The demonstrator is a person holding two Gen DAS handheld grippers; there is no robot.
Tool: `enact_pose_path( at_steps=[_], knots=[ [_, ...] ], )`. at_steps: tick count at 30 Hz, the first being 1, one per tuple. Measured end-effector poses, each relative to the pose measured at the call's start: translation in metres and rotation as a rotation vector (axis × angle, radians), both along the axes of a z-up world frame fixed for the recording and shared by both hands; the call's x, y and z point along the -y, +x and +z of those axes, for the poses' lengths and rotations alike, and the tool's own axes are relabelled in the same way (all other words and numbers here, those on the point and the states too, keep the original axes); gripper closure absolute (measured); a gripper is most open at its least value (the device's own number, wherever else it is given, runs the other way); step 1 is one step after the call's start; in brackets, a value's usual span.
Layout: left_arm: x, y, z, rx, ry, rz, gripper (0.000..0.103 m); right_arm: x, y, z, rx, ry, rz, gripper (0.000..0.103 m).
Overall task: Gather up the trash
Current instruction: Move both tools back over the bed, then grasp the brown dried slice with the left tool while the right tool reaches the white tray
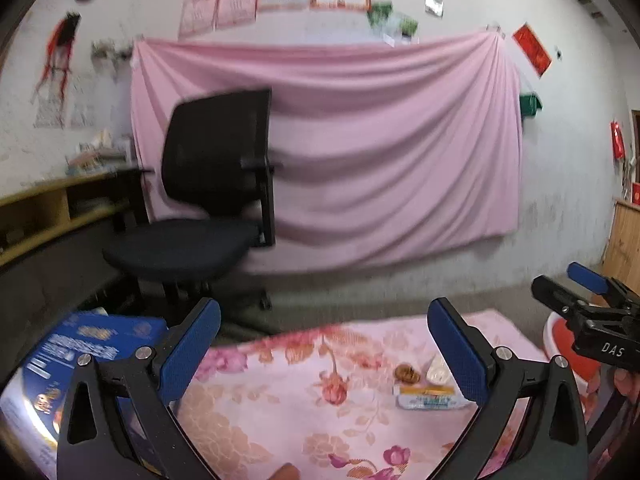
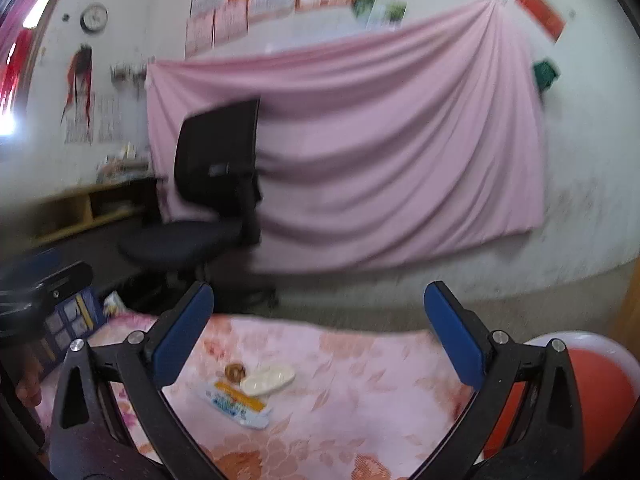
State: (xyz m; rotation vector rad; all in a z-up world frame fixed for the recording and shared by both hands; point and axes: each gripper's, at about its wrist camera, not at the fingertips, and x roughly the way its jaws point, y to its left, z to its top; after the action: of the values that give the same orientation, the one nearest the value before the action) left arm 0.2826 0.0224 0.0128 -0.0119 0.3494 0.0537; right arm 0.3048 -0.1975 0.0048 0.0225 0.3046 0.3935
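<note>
Trash lies together on a table under a pink floral cloth (image 1: 280,400): a white-blue-yellow wrapper (image 1: 430,397) (image 2: 236,402), a small brown round piece (image 1: 407,373) (image 2: 234,371), and a whitish crumpled piece (image 1: 438,370) (image 2: 267,379). My left gripper (image 1: 324,354) hovers open above the cloth, the trash just left of its right finger. My right gripper (image 2: 320,338) is open too, with the trash low between its fingers, nearer the left one. The right gripper (image 1: 588,304) shows at the right edge of the left wrist view.
A red bin with a white rim (image 2: 600,380) (image 1: 568,344) stands at the table's right. A blue printed box (image 1: 68,360) (image 2: 68,320) lies at the left. Behind the table are a black office chair (image 1: 208,200), a low shelf (image 1: 48,208) and a pink sheet (image 1: 360,152) on the wall.
</note>
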Motion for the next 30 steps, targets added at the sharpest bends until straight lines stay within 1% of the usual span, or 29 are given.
enact_pose_path(
  at_steps=[2, 5, 6, 7, 8, 9, 10, 12, 13, 15, 16, 18, 19, 20, 22, 23, 25, 27, 30],
  knots=[
    [-0.001, 0.016, -0.009, -0.085, -0.014, -0.015, 0.001, -0.004, 0.015, -0.009, -0.085, -0.030, 0.010, 0.000],
    [0.000, 0.035, -0.021, -0.184, -0.014, -0.031, 0.002, -0.012, 0.035, -0.023, -0.199, -0.069, 0.035, 0.000],
    [0.001, 0.040, -0.026, -0.214, -0.009, -0.045, 0.005, -0.014, 0.041, -0.028, -0.240, -0.081, 0.047, 0.000],
    [0.001, 0.046, -0.029, -0.239, -0.004, -0.055, 0.013, -0.017, 0.048, -0.033, -0.283, -0.091, 0.064, 0.002],
    [0.003, 0.053, -0.035, -0.277, 0.006, -0.063, 0.018, -0.019, 0.052, -0.036, -0.307, -0.098, 0.073, 0.010],
    [0.004, 0.057, -0.039, -0.303, 0.008, -0.071, 0.024, -0.023, 0.058, -0.041, -0.348, -0.115, 0.082, 0.013],
    [0.004, 0.063, -0.044, -0.340, 0.008, -0.078, 0.028, -0.026, 0.063, -0.045, -0.383, -0.124, 0.098, 0.014],
    [0.003, 0.071, -0.055, -0.385, -0.009, -0.095, 0.032, -0.033, 0.075, -0.055, -0.459, -0.117, 0.143, 0.015],
    [0.002, 0.075, -0.060, -0.411, -0.017, -0.101, 0.036, -0.038, 0.081, -0.060, -0.496, -0.117, 0.164, 0.016],
    [-0.001, 0.082, -0.066, -0.451, -0.030, -0.093, 0.041, -0.047, 0.092, -0.068, -0.544, -0.137, 0.190, 0.024],
    [-0.002, 0.085, -0.068, -0.466, -0.042, -0.093, 0.044, -0.053, 0.096, -0.074, -0.577, -0.158, 0.200, 0.027],
    [-0.006, 0.091, -0.072, -0.501, -0.076, -0.103, 0.049, -0.057, 0.101, -0.083, -0.631, -0.170, 0.226, 0.034],
    [-0.005, 0.094, -0.074, -0.516, -0.089, -0.108, 0.053, -0.058, 0.101, -0.087, -0.654, -0.167, 0.240, 0.035],
    [-0.005, 0.098, -0.077, -0.536, -0.106, -0.118, 0.054, -0.058, 0.101, -0.088, -0.660, -0.162, 0.246, 0.036],
    [-0.004, 0.104, -0.081, -0.562, -0.128, -0.136, 0.057, -0.054, 0.098, -0.089, -0.678, -0.136, 0.268, 0.042],
    [-0.003, 0.106, -0.083, -0.570, -0.136, -0.149, 0.058, -0.053, 0.098, -0.089, -0.686, -0.121, 0.277, 0.049],
    [0.001, 0.108, -0.084, -0.585, -0.138, -0.170, 0.061, -0.049, 0.098, -0.090, -0.701, -0.089, 0.292, 0.050],
    [0.006, 0.110, -0.086, -0.598, -0.129, -0.189, 0.062, -0.046, 0.100, -0.088, -0.707, -0.064, 0.303, 0.053],
    [0.012, 0.114, -0.088, -0.609, -0.116, -0.229, 0.062, -0.037, 0.098, -0.086, -0.706, -0.019, 0.310, 0.055]
  ],
)
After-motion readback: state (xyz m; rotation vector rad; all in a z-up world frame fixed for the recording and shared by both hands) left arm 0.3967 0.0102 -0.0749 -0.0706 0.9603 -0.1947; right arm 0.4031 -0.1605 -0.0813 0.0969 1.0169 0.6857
